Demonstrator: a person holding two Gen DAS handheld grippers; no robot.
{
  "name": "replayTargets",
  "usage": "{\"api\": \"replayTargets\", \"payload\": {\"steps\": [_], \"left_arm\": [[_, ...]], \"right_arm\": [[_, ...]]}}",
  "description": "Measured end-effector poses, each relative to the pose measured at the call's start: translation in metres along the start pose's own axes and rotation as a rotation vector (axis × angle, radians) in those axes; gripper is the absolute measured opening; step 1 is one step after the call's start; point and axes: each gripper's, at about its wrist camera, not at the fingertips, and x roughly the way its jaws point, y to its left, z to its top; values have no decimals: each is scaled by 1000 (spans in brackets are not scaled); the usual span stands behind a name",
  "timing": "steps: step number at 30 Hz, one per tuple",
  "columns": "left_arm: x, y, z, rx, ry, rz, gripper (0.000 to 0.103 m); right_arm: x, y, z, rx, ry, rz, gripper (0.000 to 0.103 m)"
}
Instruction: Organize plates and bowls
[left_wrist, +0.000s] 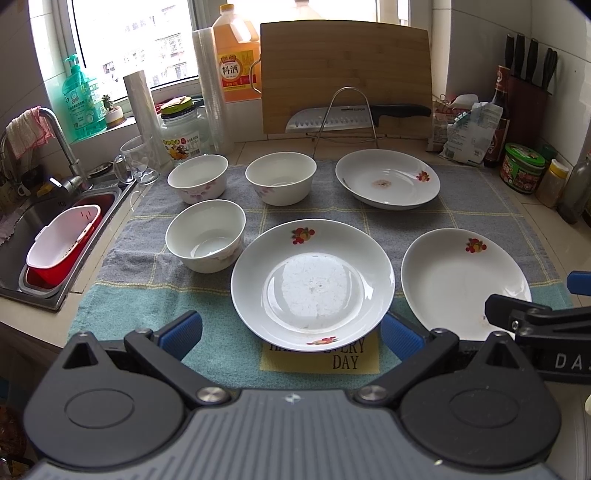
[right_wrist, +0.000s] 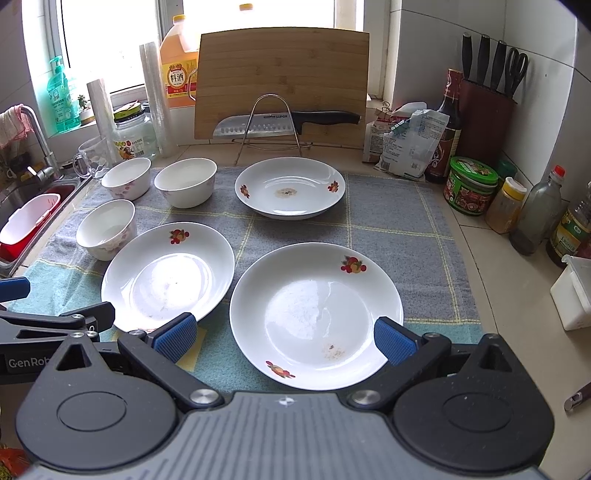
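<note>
- Your left gripper (left_wrist: 291, 334) has its blue-padded jaws spread wide and empty, near the closest rim of the near-left plate (left_wrist: 313, 284); your right gripper (right_wrist: 284, 341) is spread the same way, straddling the near rim of the near-right plate (right_wrist: 316, 315) without pinching it.
- Your towel (right_wrist: 388, 229), grey with a teal near edge, carries a yellow patch reading "EVERY DAY" (left_wrist: 343, 356).
- You have a bamboo cutting board (right_wrist: 282, 74) propped at the far side, with a "SUPOR" knife (right_wrist: 284, 123) on a wire rack (right_wrist: 269, 125).
- Your three plates are white with fruit motifs; the far plate (right_wrist: 290, 188) shows a brownish stain.
- Your three white bowls (left_wrist: 205, 234) (left_wrist: 197, 178) (left_wrist: 280, 178), faintly floral, cluster far left.
- Your orange jug (right_wrist: 178, 70) is labelled "料酒".
</note>
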Motion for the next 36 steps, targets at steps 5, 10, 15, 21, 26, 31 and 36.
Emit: {"api": "replayTargets", "payload": {"steps": [5, 10, 15, 21, 26, 31, 36], "left_arm": [[2, -2, 0, 7, 3, 0, 102], [2, -6, 3, 9, 2, -3, 102], [3, -9, 6, 11, -1, -12, 102], [8, -8, 8, -6, -18, -11, 102], [13, -6, 10, -6, -13, -13, 102], [21, -7, 10, -1, -5, -35, 102], [28, -8, 12, 6, -8, -56, 102]], "right_arm": [[1, -2, 0, 5, 0, 10, 103], [2, -5, 0, 4, -2, 19, 103], [3, -10, 1, 1, -16, 47, 103], [9, -14, -4, -48, -47, 59, 103], [14, -26, -12, -85, -81, 74, 103], [26, -36, -27, -132, -61, 85, 103], [40, -42, -45, -145, -26, 84, 103]]}}
